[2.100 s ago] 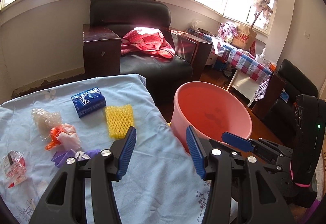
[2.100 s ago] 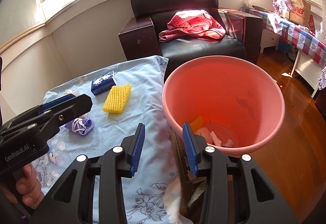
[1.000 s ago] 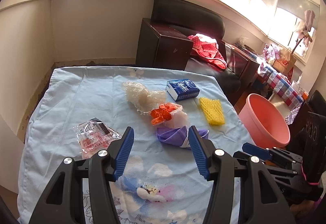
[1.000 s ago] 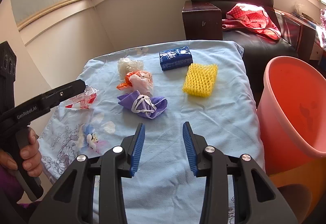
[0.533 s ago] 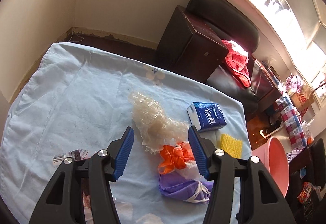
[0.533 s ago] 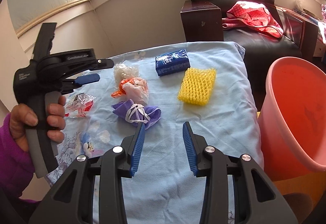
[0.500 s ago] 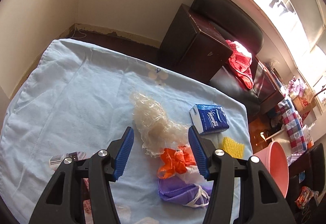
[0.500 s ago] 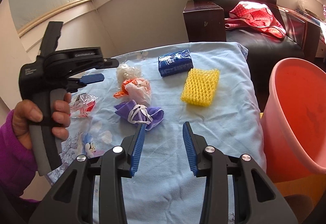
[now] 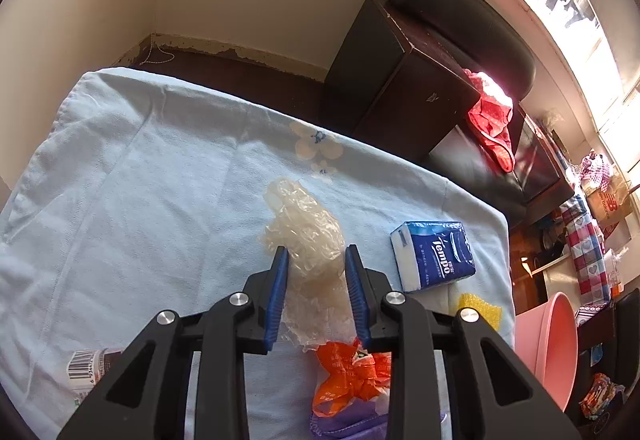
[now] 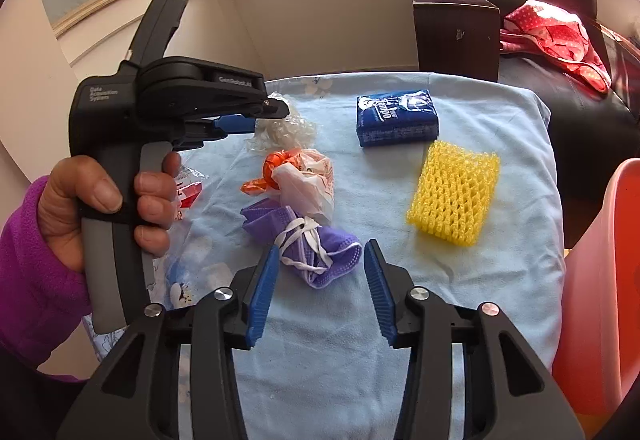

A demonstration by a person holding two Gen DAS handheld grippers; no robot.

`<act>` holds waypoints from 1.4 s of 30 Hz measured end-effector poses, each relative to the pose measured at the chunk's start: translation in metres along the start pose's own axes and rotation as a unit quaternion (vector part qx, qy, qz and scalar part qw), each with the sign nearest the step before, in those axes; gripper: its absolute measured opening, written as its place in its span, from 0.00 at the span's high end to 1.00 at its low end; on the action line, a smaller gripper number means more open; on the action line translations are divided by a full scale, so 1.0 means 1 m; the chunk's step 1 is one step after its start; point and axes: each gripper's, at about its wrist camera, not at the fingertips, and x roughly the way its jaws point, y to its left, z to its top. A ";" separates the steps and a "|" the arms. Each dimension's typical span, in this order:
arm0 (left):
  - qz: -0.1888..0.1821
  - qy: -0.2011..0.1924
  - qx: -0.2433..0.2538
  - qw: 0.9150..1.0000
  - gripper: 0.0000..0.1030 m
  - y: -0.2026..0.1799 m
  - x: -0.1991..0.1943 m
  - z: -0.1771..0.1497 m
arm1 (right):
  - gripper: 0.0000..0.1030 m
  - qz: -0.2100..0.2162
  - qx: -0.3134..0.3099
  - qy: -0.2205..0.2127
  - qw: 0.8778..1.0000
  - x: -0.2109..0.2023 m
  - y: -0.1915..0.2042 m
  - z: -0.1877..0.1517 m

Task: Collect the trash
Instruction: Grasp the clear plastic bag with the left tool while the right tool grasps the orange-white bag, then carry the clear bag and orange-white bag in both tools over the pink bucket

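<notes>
1. One light blue cloth (image 9: pixel 132 200) covers the table and carries all the litter. In the left wrist view it fills more of the picture than it did a second ago, and less of the room shows.
2. At 3 o'clock in the right wrist view stands the pink bucket (image 10: pixel 600 280), beside the table's edge. Two seconds ago it lay straight ahead of that camera; now only its rim shows.
3. Left gripper (image 9: pixel 313 260): its jaws have just been closing and now stand narrow around the crumpled clear plastic (image 9: pixel 308 236), which lies between the blue pads. Half a second ago they stood wide, with the plastic ahead of the tips. Whether the pads press on it I cannot tell.
4. Right gripper (image 10: pixel 318 260): its jaws have just been opening a little and stand apart, with nothing clamped. The purple mask (image 10: pixel 308 244), at 12 o'clock, sits between the tips; a second ago it lay farther ahead.
5. A yellow foam net (image 10: pixel 454 192) lies at 1 o'clock of the right gripper, with the blue tissue pack (image 10: pixel 396 118) beyond it.
6. An orange and white bag (image 10: pixel 300 176) lies between the plastic and the mask, touching the mask.
7. A hand (image 10: pixel 100 208) in a purple sleeve grips the left tool's handle at 9 o'clock.
</notes>
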 end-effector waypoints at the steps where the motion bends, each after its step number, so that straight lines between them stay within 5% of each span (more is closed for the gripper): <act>1: -0.003 -0.006 -0.003 1.000 0.74 0.004 -0.004 0.001 | 0.57 0.005 -0.002 -0.002 1.000 0.001 0.001 0.005; 8: -0.033 -0.042 -0.014 0.999 0.74 0.016 -0.042 0.006 | 0.56 0.023 -0.016 0.006 1.000 0.028 0.014 0.034; 16: -0.044 -0.044 -0.010 0.998 0.74 0.029 -0.066 -0.005 | 0.57 -0.007 -0.013 0.015 1.000 0.053 0.022 0.034; 21: -0.047 -0.051 -0.005 0.998 0.74 0.033 -0.078 -0.013 | 0.72 -0.008 0.005 0.004 1.000 0.048 0.016 0.034; 32: -0.054 -0.078 0.036 0.995 0.74 0.016 -0.113 -0.031 | 0.76 -0.020 0.037 -0.066 0.997 -0.011 0.010 0.021; 42: -0.094 -0.081 0.085 0.989 0.74 -0.031 -0.132 -0.057 | 0.76 -0.080 0.062 -0.123 0.987 -0.072 -0.009 -0.001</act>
